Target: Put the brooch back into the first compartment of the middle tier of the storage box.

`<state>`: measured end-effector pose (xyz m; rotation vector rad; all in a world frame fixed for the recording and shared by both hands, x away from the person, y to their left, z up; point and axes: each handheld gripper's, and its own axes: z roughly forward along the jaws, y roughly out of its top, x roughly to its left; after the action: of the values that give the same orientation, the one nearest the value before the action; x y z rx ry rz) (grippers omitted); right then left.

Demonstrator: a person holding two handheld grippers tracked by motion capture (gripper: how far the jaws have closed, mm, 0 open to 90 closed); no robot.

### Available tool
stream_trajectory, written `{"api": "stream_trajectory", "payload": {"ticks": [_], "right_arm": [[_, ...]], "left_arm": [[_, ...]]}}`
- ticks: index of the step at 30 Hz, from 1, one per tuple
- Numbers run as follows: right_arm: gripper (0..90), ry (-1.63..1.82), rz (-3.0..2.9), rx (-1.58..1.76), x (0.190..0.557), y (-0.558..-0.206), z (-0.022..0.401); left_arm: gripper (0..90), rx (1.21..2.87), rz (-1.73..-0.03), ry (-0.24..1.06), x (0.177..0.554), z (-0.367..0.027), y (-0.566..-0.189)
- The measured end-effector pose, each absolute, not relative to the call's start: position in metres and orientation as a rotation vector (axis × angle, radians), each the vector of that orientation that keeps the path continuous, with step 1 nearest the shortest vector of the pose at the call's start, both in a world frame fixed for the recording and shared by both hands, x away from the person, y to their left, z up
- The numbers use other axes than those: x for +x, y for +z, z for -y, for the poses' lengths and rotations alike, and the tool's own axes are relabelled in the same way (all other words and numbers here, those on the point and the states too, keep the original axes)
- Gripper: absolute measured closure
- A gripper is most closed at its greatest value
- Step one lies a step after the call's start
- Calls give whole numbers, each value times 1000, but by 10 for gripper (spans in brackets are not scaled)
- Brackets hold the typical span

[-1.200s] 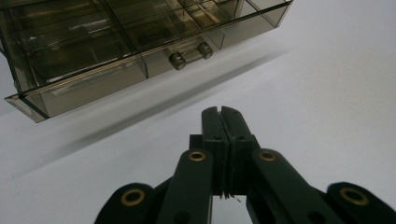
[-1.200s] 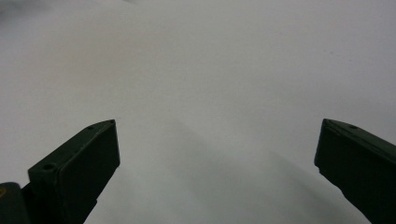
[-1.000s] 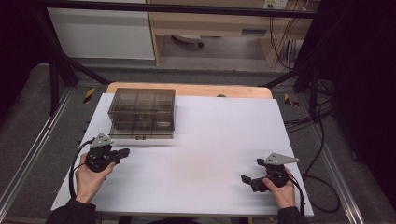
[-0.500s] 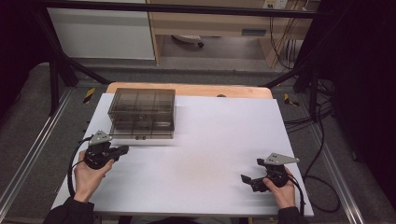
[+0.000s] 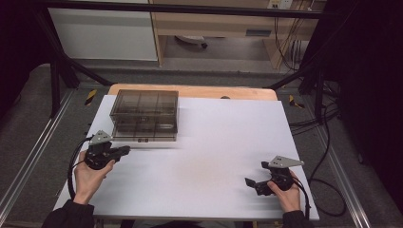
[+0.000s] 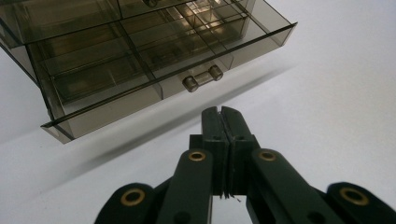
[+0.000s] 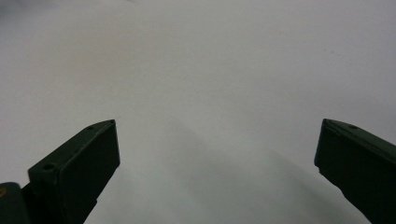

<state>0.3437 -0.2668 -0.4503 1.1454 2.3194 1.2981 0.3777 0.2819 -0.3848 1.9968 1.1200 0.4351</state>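
Nearest you, your right tongs [image 5: 254, 184] lie low over the white tabletop [image 5: 223, 142] at its near right, well apart from everything else. In the right gripper view their jaws stand wide apart with nothing but bare white surface between them. Over at the near left, your left tongs [image 5: 124, 150] are pressed fully together and hold nothing; in the left gripper view the two jaws meet flat along their whole length. They point toward the smoky clear drawer box [image 5: 145, 115], which sits just beyond them on the far left part of the tabletop. Its lower drawer [image 6: 154, 70] is pulled partway out, and the small clear handle [image 6: 202, 78] on its front is near your left tongs' tips but apart from them. Beyond the box, a strip of wooden board [image 5: 190, 91] edges the far side
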Motion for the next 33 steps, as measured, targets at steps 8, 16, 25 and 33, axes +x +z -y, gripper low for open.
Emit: {"api": "stream_trajectory", "payload": {"ticks": [8, 16, 25, 33], "right_arm": [[6, 1300, -2317, 1149, 343, -450, 267], [6, 1301, -2317, 1145, 344, -450, 267], [6, 1301, -2317, 1150, 343, -450, 267], [6, 1301, -2316, 1148, 343, -450, 267]], "left_arm": [[882, 1994, -1120, 447, 384, -281, -380], [882, 1994, -1127, 462, 392, -282, -372], [882, 1988, -1131, 478, 402, -283, -362], [882, 1985, -1138, 485, 410, -283, -358]]}}
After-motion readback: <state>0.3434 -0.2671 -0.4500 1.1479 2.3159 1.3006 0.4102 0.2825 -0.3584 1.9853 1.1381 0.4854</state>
